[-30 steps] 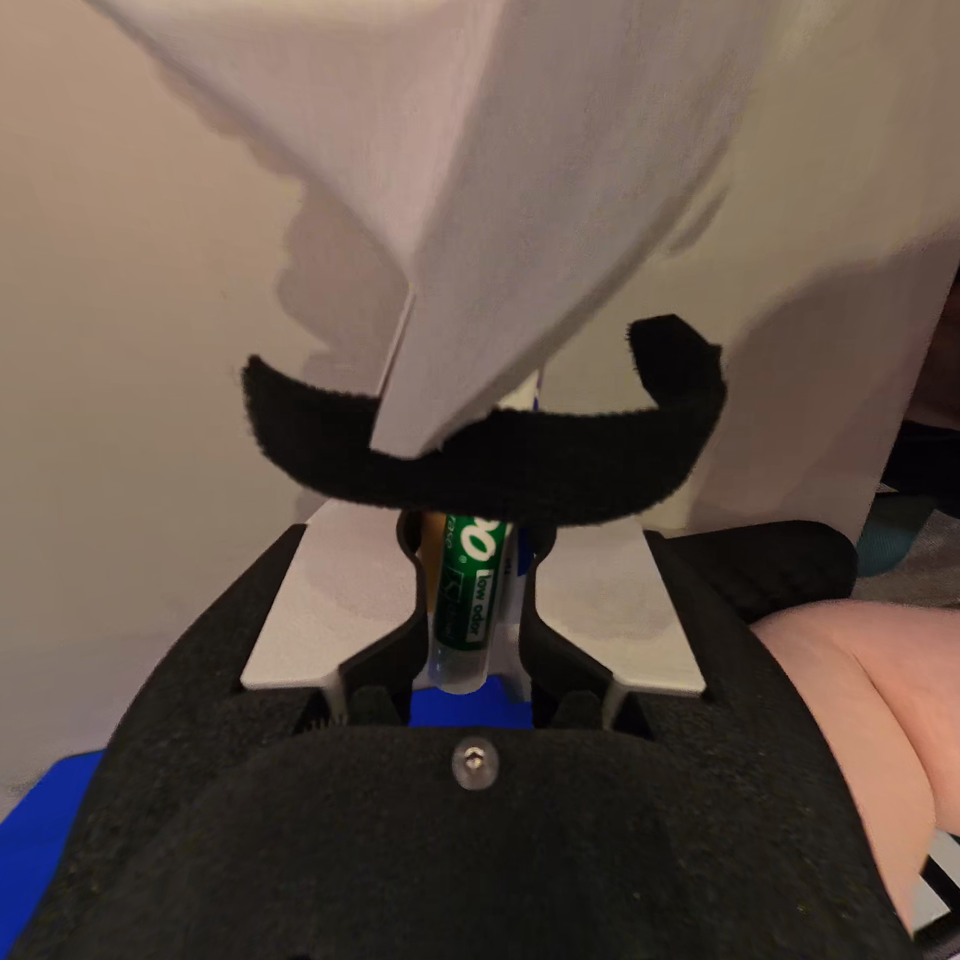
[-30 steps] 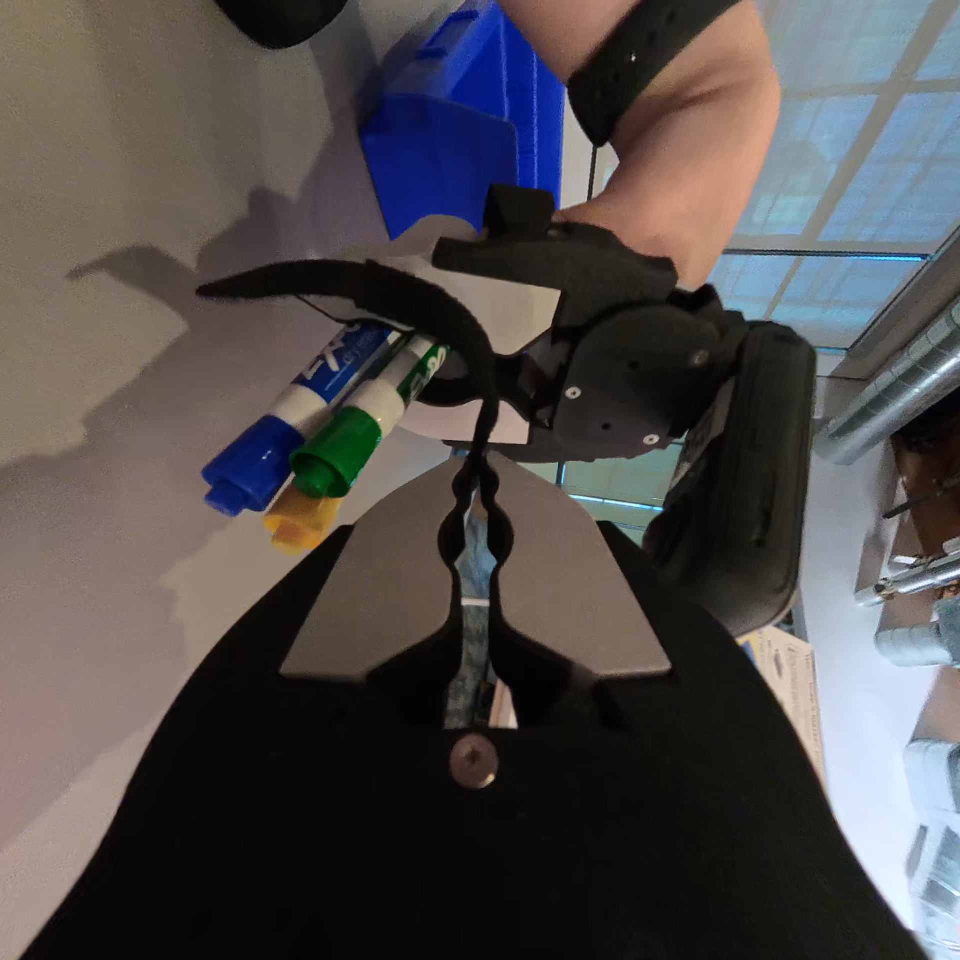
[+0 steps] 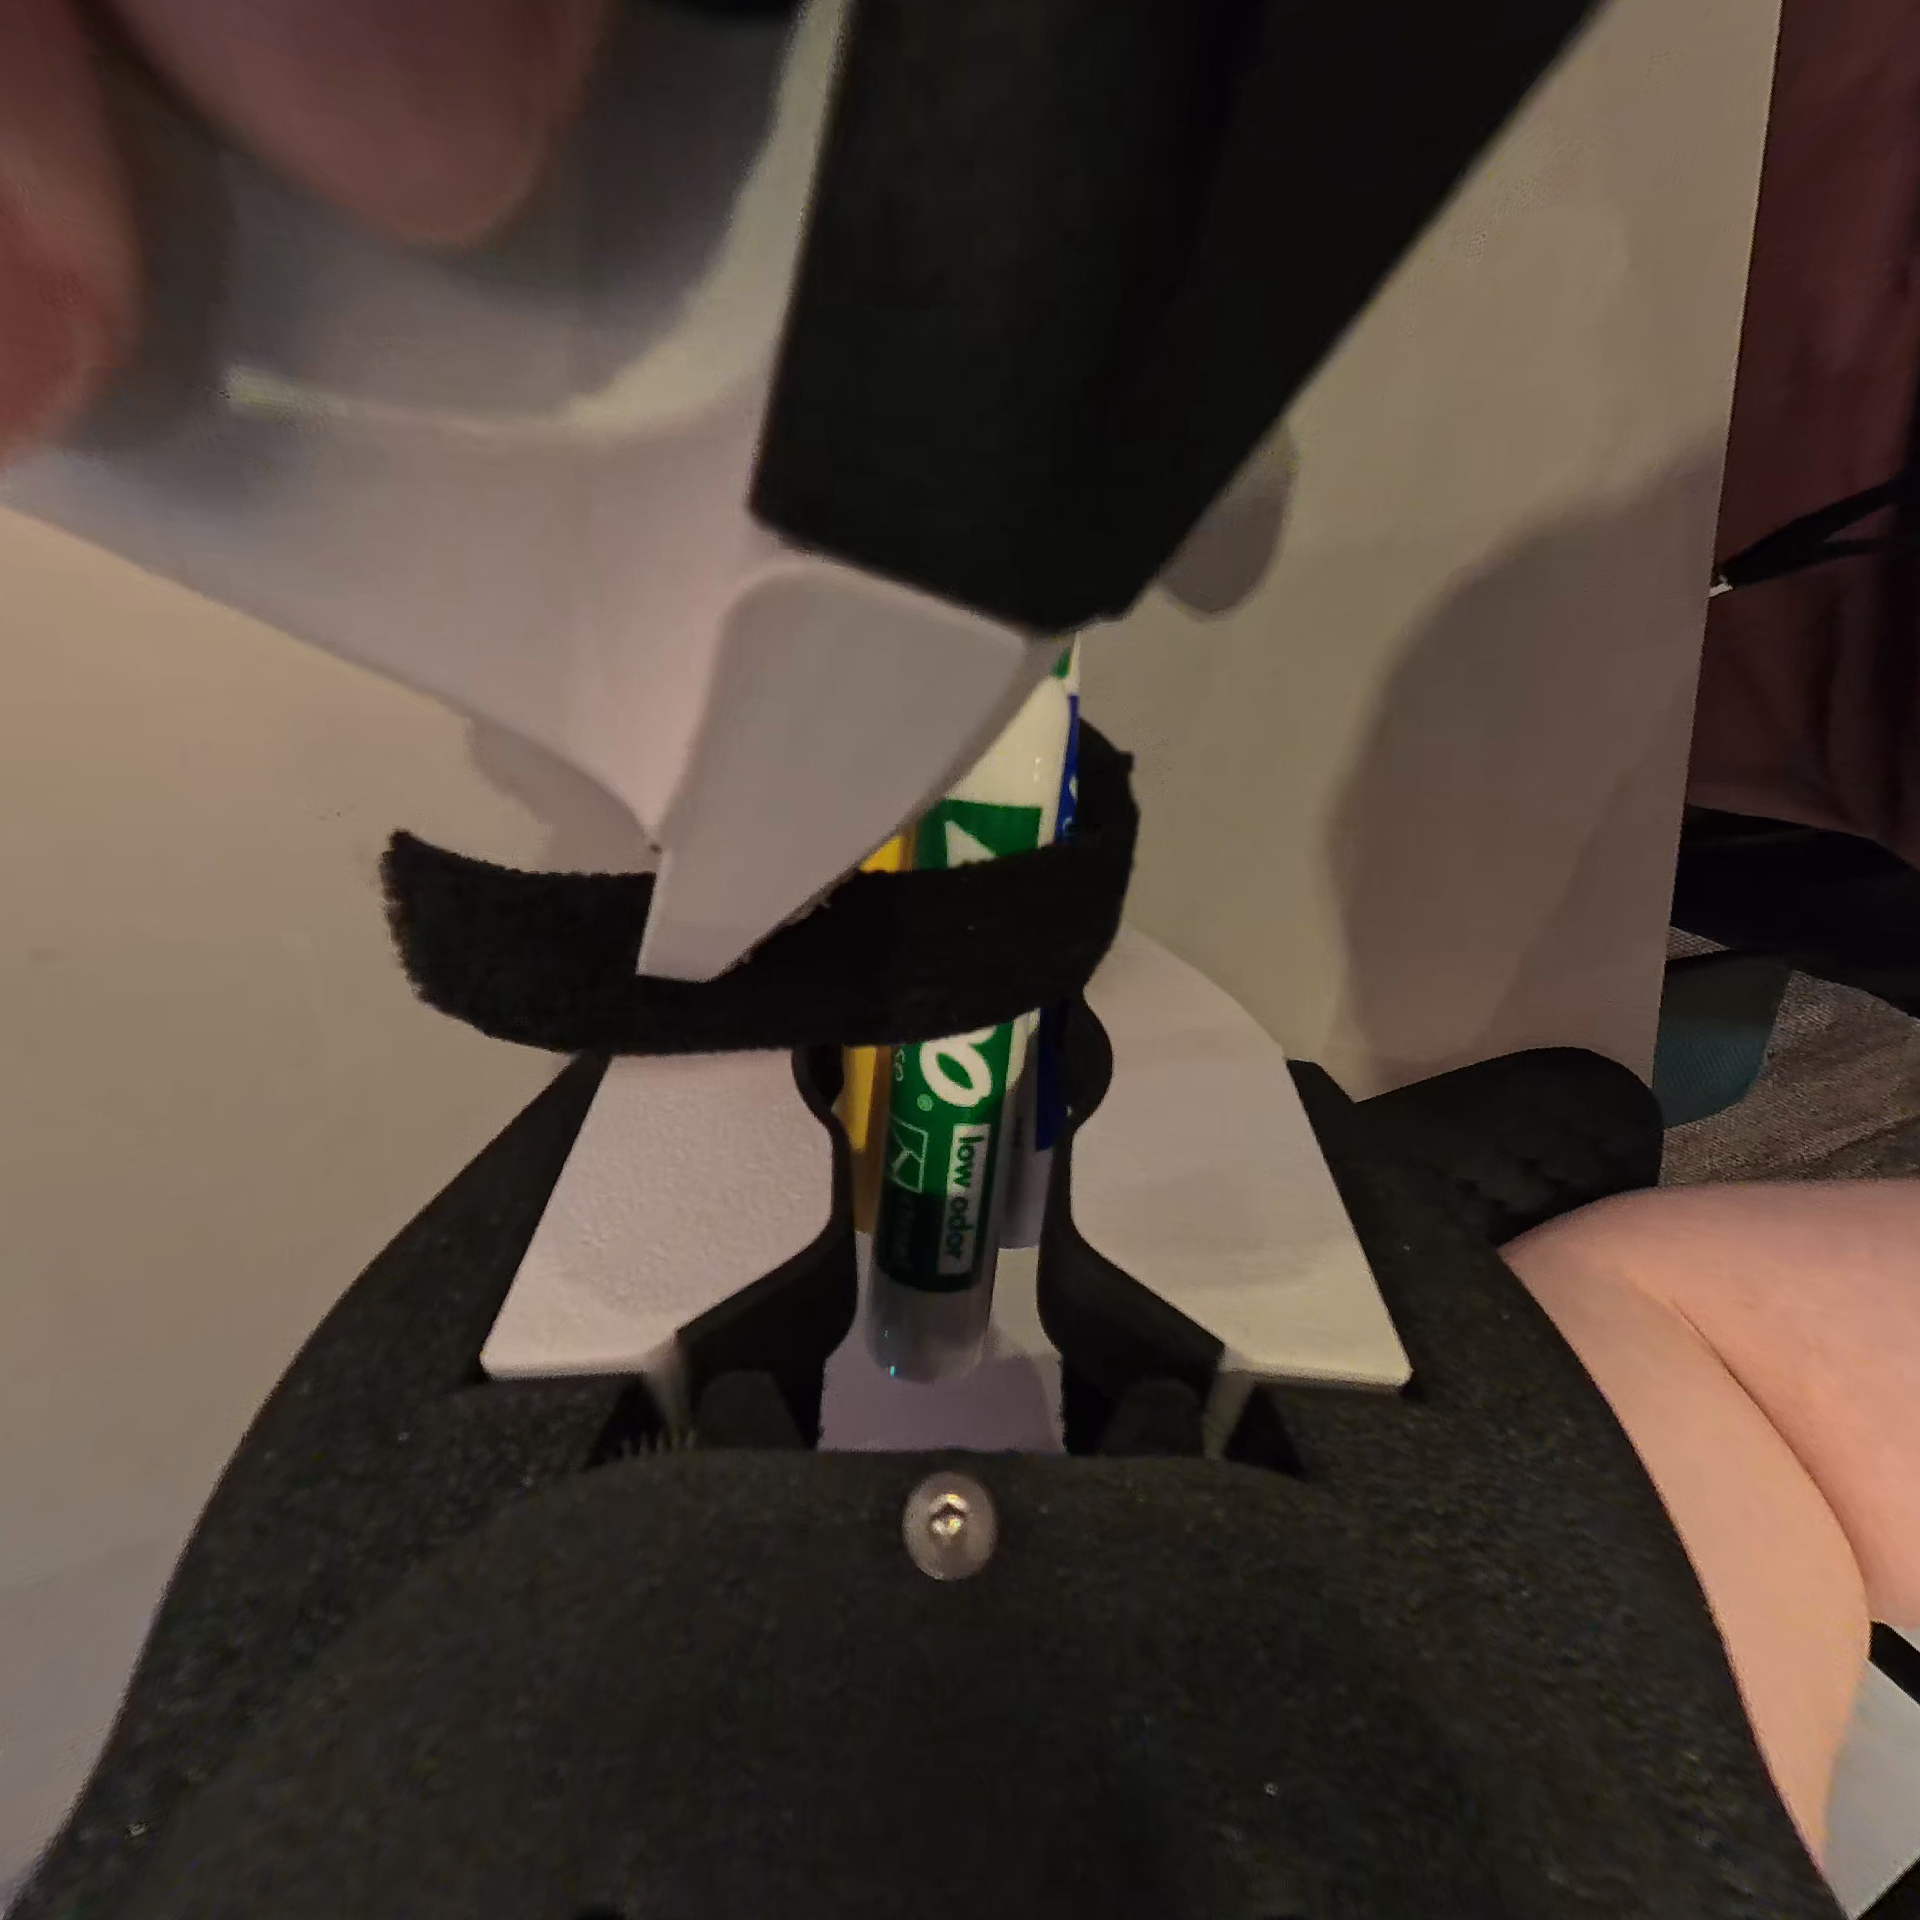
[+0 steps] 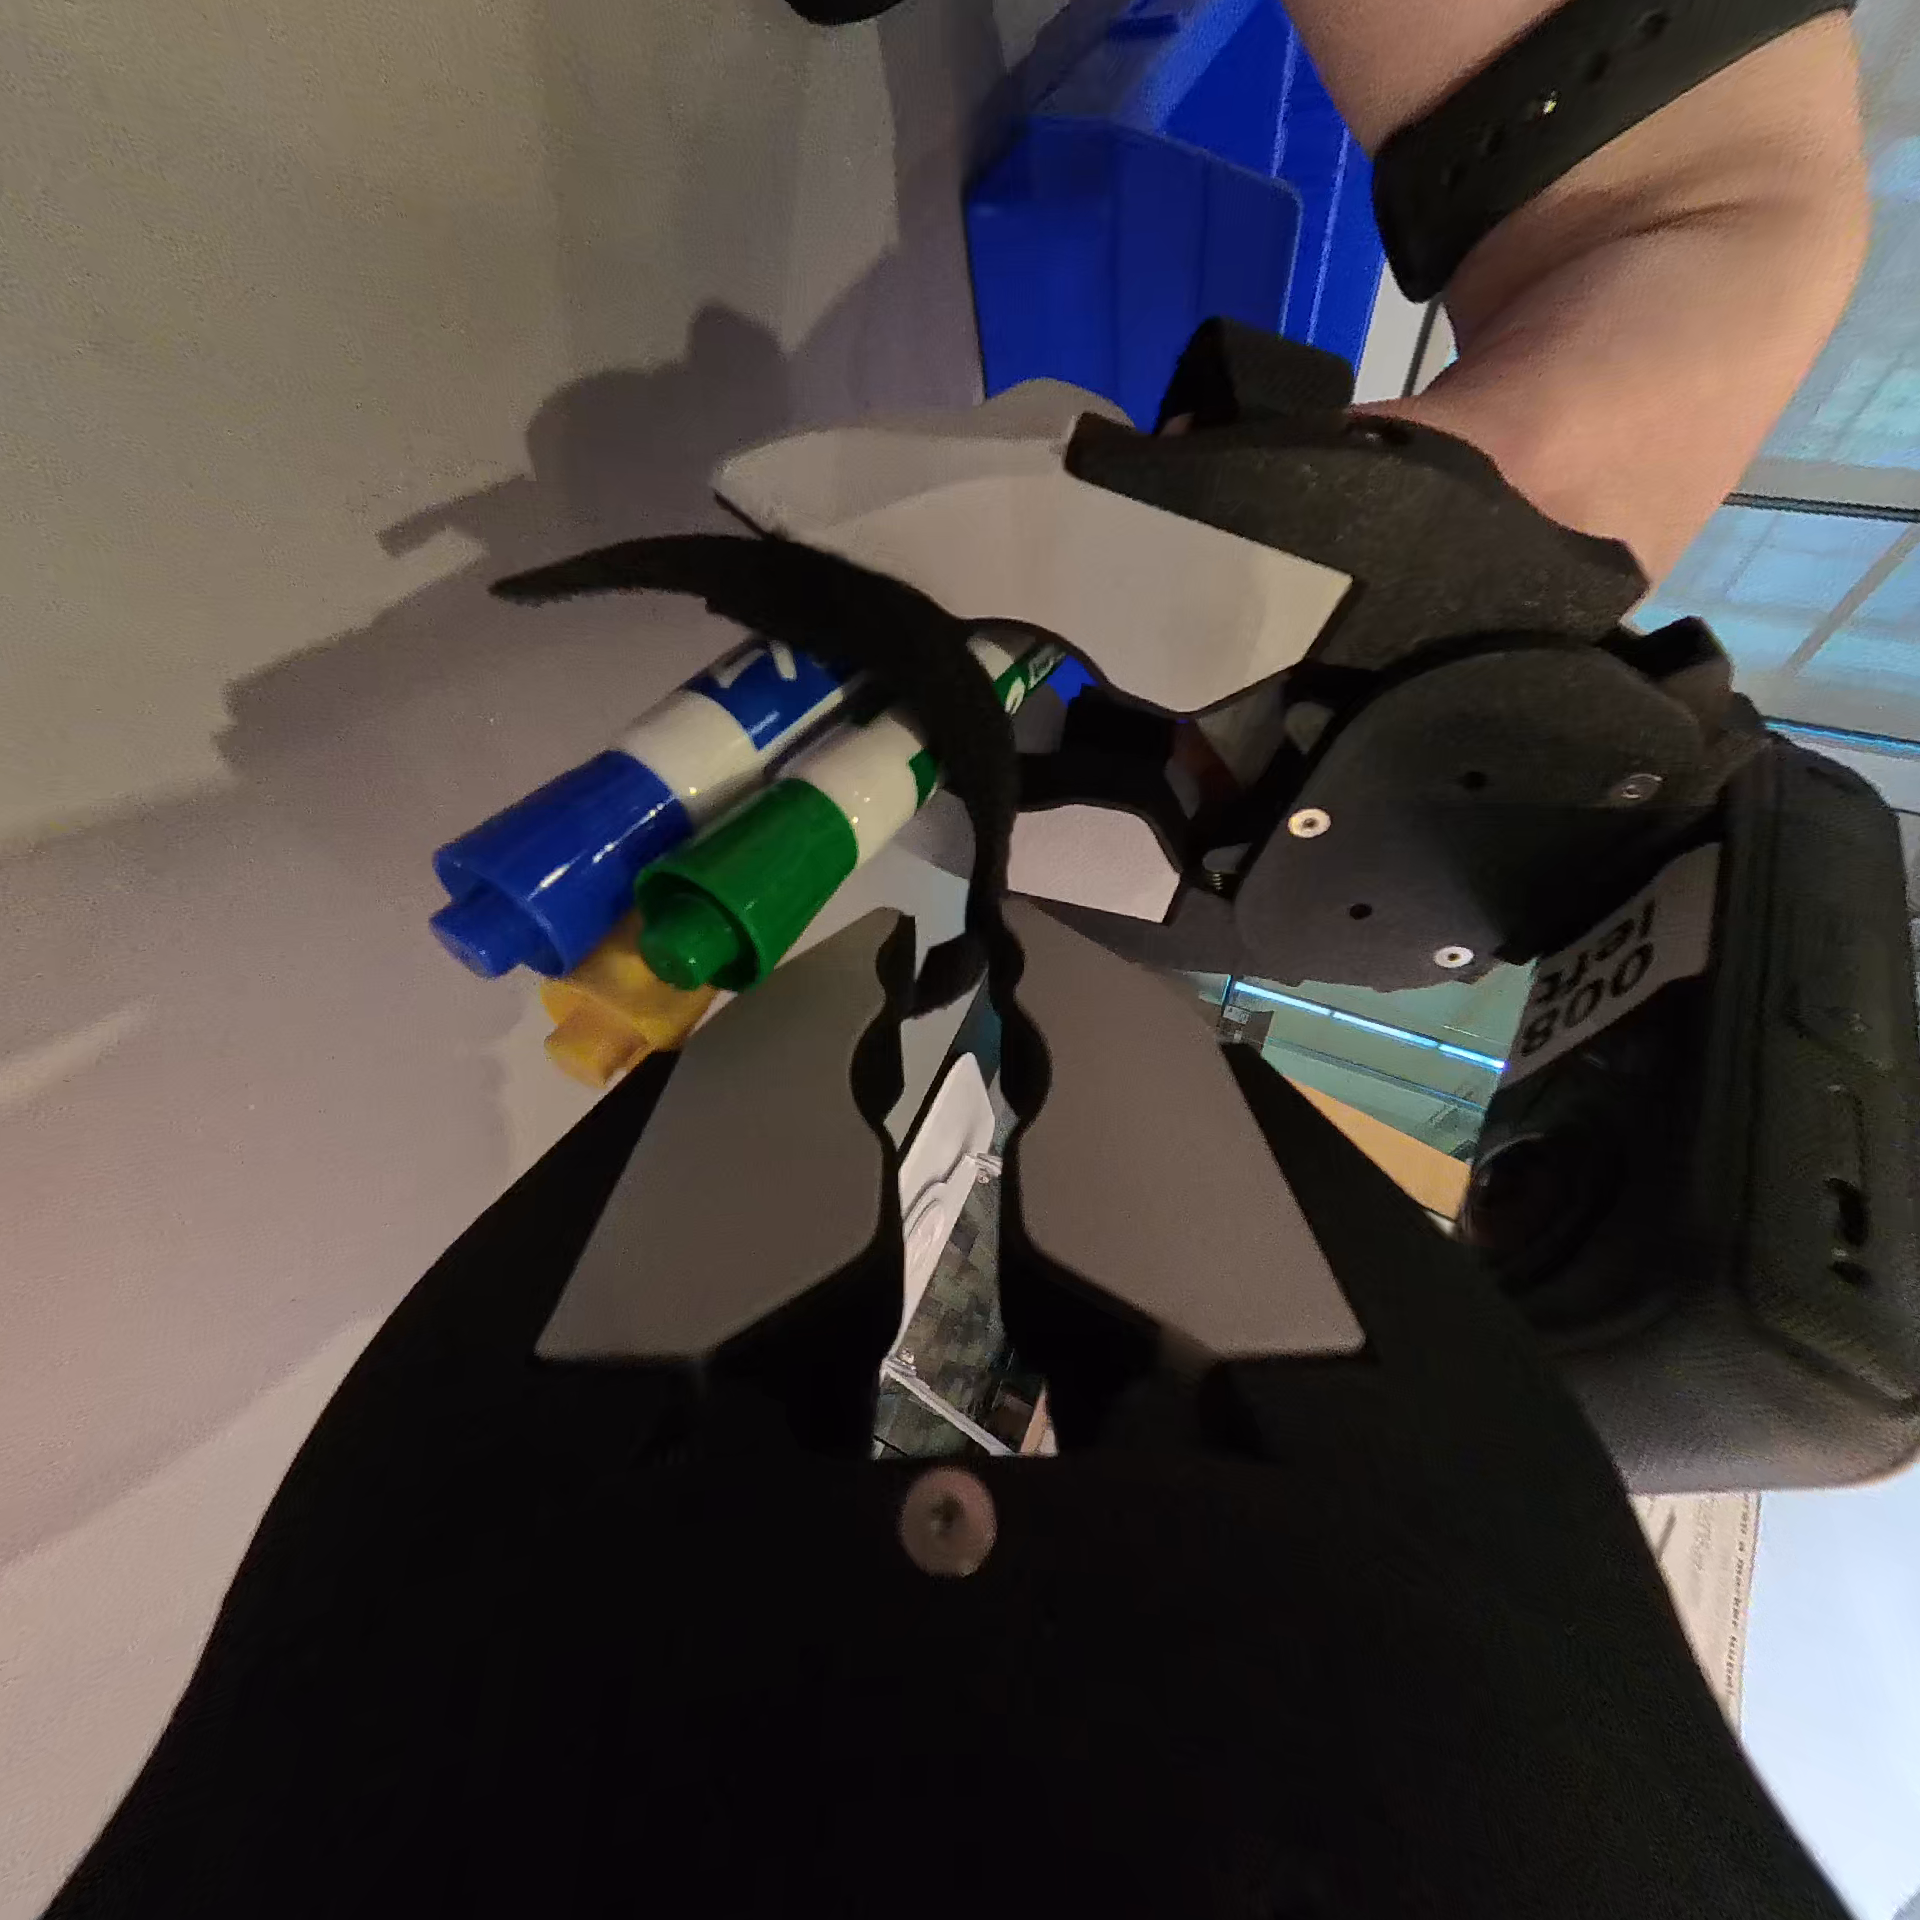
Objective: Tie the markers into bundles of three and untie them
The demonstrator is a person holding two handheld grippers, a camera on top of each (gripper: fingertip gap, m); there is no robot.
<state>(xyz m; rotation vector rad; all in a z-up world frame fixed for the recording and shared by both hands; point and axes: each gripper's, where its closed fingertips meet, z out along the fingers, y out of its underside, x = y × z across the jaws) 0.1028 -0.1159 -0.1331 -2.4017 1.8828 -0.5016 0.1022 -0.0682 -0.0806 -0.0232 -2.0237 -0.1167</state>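
The pale surface [image 4: 260,312] fills the background, with a blue bin [image 4: 1132,249] resting on it at the far side in the right wrist view. The left gripper [image 3: 951,1049] has its fingers closed on the barrels of three markers [image 3: 935,1164], green, yellow and blue, held as a bundle pointing away from its camera; in the right wrist view the same bundle projects leftward, capped ends [image 4: 623,894] free, above the surface. A black hook-and-loop strap [image 3: 790,961] curls around the bundle just beyond the left fingers, one end sticking out to the left. The right gripper [image 4: 956,956] has its fingers drawn nearly together, with a strap end lying at the narrow gap between the tips; whether it is firmly pinched cannot be told.
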